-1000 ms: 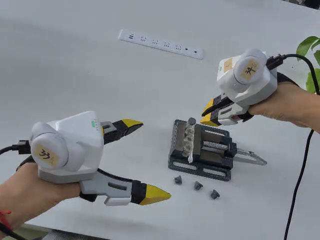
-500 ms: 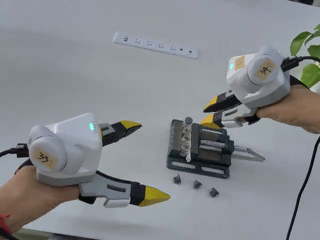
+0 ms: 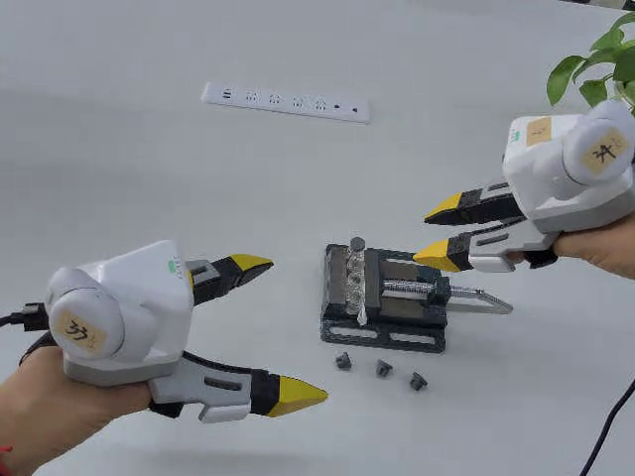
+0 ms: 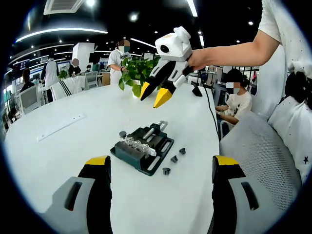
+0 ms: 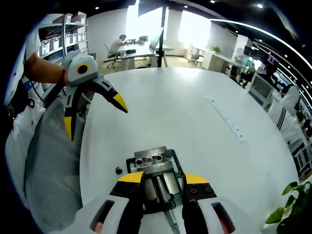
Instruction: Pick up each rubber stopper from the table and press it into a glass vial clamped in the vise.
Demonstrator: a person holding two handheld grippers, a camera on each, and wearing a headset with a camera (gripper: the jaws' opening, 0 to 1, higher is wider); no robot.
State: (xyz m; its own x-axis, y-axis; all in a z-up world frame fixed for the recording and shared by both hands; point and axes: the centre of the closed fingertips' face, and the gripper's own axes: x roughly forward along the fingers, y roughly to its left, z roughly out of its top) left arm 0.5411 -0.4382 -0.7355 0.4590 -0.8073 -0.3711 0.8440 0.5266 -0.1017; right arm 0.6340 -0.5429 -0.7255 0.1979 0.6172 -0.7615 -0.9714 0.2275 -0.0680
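Left tool (image 3: 286, 329): hovering near the bench's (image 3: 149, 149) front edge, jaws gaping wide.
Right tool (image 3: 429, 236): pointing at metal vise (image 3: 397, 297), jaws parted.
Stoppers (image 3: 382, 368): three, conical, lying loose.

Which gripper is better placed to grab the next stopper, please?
Probably the left gripper: its jaws stand wide open, with bare table between it and the stoppers. The right gripper hovers over the vise instead.

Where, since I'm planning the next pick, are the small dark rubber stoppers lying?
In the head view, three small dark rubber stoppers lie in a row on the white table, on the near side of the black vise.
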